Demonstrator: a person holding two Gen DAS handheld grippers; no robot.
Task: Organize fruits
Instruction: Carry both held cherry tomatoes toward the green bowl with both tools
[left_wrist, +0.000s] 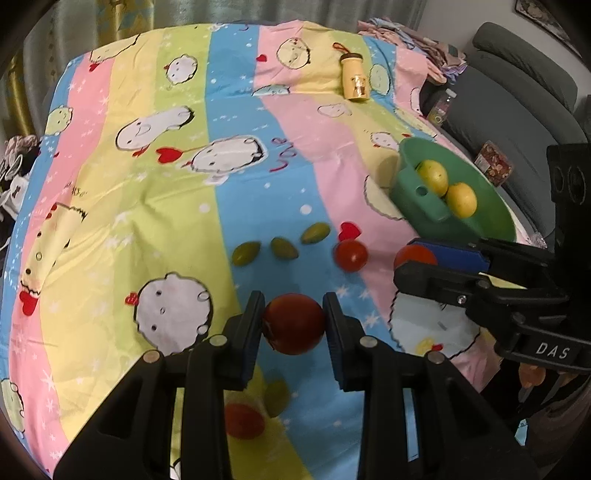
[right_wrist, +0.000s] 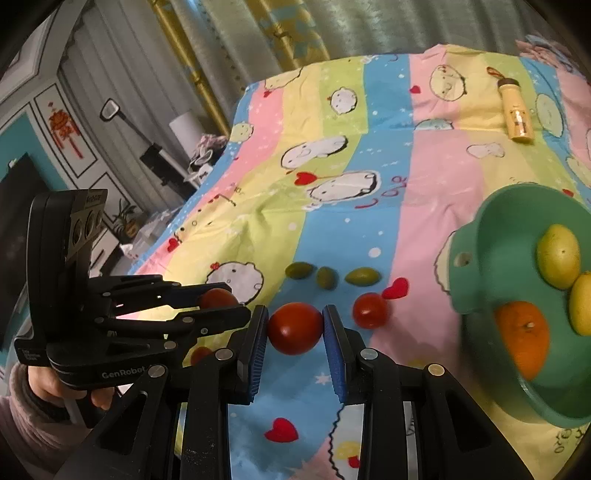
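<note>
You had each gripper, left and right, clamped on a round red tomato, ready for the green plastic bowl.

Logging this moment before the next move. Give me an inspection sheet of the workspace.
Surface: striped cartoon-print sheet, wrinkled.
Job's things: green bowl holding two lemons and an orange; three green fruits in a row; loose tomato beside them; two more fruits lie blurred below the left jaws.
Clutter: yellow bottle lying at the far side.
Grippers: left gripper and right gripper each with jaws shut on a tomato.
Cables: nothing seen.
Surroundings: curtains, grey sofa.
</note>
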